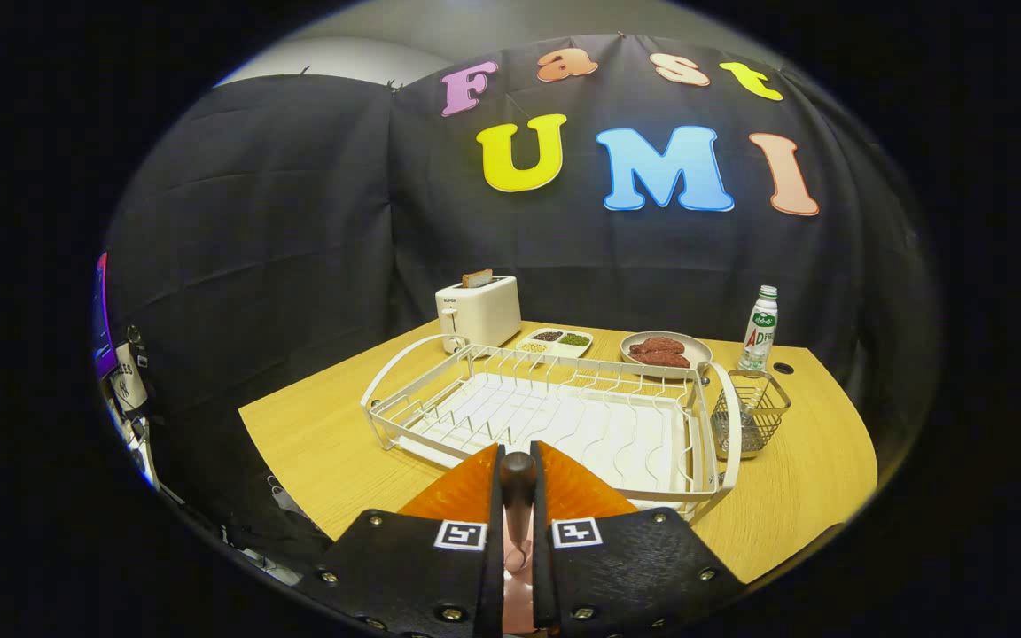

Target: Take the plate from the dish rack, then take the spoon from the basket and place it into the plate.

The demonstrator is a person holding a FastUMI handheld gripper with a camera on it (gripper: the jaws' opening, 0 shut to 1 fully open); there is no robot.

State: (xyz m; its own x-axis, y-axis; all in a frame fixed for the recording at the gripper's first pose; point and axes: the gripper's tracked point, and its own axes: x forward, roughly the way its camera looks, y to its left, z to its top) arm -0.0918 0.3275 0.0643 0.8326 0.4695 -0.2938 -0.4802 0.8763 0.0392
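My gripper (518,496) is shut on a thin pink thing with a dark rounded top, which looks like the plate (518,532) seen edge-on and upright between the fingers. It is held above the near edge of the white wire dish rack (555,416), whose slots hold nothing. A small wire basket (754,412) hangs on the rack's right end, beyond the fingers to the right. A grey handle, probably the spoon (744,418), stands inside it.
The rack sits on a light wooden table (324,443). Behind it stand a white toaster (479,312) with a slice of bread, a divided dish of beans (555,342), a grey plate of reddish meat (663,351) and a bottle (759,330). Black cloth walls the booth.
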